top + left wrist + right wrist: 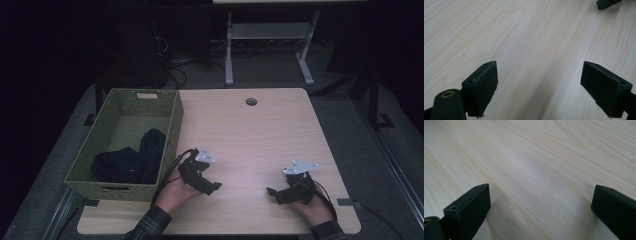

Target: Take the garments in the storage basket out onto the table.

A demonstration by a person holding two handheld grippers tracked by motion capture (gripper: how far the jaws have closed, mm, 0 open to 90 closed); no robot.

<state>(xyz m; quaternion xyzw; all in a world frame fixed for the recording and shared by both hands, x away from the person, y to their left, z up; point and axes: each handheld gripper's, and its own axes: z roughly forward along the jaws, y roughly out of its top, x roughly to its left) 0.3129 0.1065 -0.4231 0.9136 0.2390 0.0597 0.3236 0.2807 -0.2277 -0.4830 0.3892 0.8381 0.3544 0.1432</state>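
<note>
place: lab or office | signs: height-adjustable desk frame [270, 40], floor cables [175, 65], wood-top table [260, 130] with grommet hole [251, 101]

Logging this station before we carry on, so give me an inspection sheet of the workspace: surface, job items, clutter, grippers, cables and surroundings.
Surface: light wood table, bare between the hands, round hole near the far edge.
Job's things: green woven basket on the table's left side, holding a dark cloth.
Clutter: nothing seen.
Grippers: left gripper open, nothing between its fingers; right gripper open, likewise; both low over the near table.
Cables: black cable trailing from the left gripper beside the basket; another at the right gripper.
Surroundings: dim room, grey floor, white table frame behind.
</note>
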